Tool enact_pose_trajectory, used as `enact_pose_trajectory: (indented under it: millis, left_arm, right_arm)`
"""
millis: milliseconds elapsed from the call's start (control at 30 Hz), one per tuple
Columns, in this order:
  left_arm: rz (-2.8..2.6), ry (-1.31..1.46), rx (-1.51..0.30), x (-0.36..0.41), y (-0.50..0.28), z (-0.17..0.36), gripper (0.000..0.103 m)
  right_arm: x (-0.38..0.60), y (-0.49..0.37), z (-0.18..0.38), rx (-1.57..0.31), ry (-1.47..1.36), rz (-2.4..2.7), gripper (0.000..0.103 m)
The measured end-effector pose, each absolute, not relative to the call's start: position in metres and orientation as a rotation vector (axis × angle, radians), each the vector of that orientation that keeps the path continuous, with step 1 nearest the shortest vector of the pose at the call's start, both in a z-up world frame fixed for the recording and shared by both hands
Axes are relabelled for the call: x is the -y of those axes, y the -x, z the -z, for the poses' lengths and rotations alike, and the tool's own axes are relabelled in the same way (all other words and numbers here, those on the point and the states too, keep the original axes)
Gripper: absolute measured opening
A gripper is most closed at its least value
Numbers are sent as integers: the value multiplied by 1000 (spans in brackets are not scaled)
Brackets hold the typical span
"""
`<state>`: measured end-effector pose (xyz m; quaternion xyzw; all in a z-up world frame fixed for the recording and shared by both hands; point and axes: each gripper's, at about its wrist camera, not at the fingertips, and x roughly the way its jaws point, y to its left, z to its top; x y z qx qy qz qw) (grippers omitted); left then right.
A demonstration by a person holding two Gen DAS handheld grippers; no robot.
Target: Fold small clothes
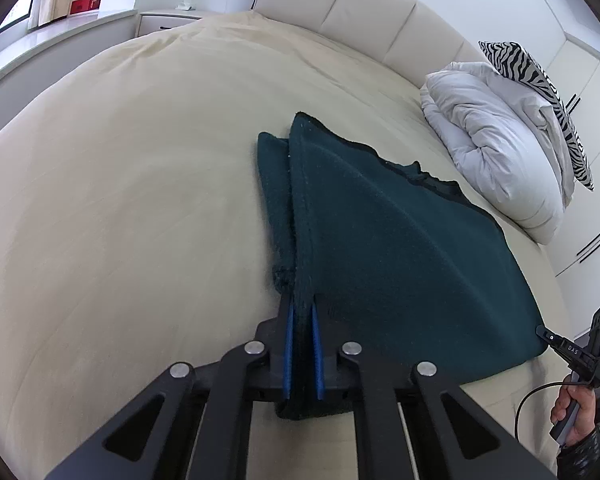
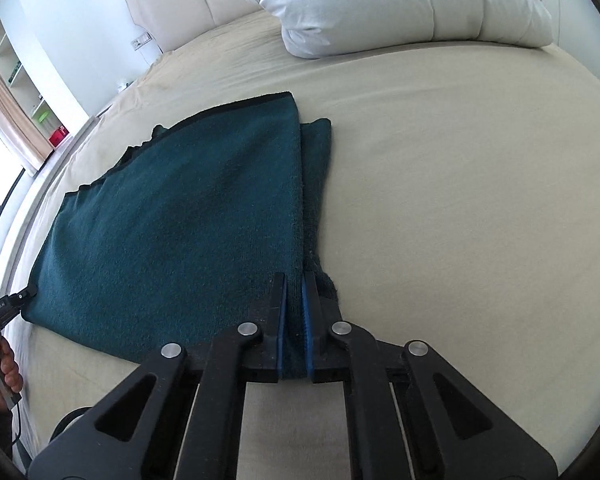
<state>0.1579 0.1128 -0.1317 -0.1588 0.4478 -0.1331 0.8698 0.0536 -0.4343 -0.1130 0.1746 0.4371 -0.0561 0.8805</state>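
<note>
A dark teal knitted garment lies spread flat on a beige bed sheet, with a narrow flap folded under along one side. My left gripper is shut on the near left corner of its hem, the blue pads pressing the fabric edge. In the right wrist view the same garment stretches away to the left, and my right gripper is shut on its near right corner. Each view also catches the other gripper at the far corner: the right gripper, the left gripper.
A crumpled white duvet and a zebra-print pillow lie beyond the garment, near the padded cream headboard. A nightstand and shelves stand at the far left. A person's hand holds the right gripper's handle.
</note>
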Motion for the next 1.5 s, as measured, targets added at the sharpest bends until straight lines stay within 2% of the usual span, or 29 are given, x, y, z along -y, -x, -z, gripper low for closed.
enact_pose_trajectory:
  millis: [1033, 1167, 1233, 1300, 1367, 1500]
  left_arm:
    - [288, 391, -958, -131, -141, 144, 7]
    - [281, 378, -955, -130, -138, 140, 16]
    - [269, 347, -927, -128, -132, 128, 29]
    - [252, 312, -875, -127, -128, 112, 33]
    - [249, 290, -838, -123, -132, 98, 35]
    - [273, 217, -801, -95, -162, 79, 40]
  right_arm:
    - [443, -10, 133, -909, -482, 163, 5]
    - [444, -14, 136, -923, -477, 155, 5]
    - [445, -17, 134, -928, -481, 143, 8]
    - [450, -15, 126, -908, -496, 156, 10]
    - [454, -12, 113, -863, -497, 193, 17]
    - [448, -37, 84, -790, -498, 145, 18]
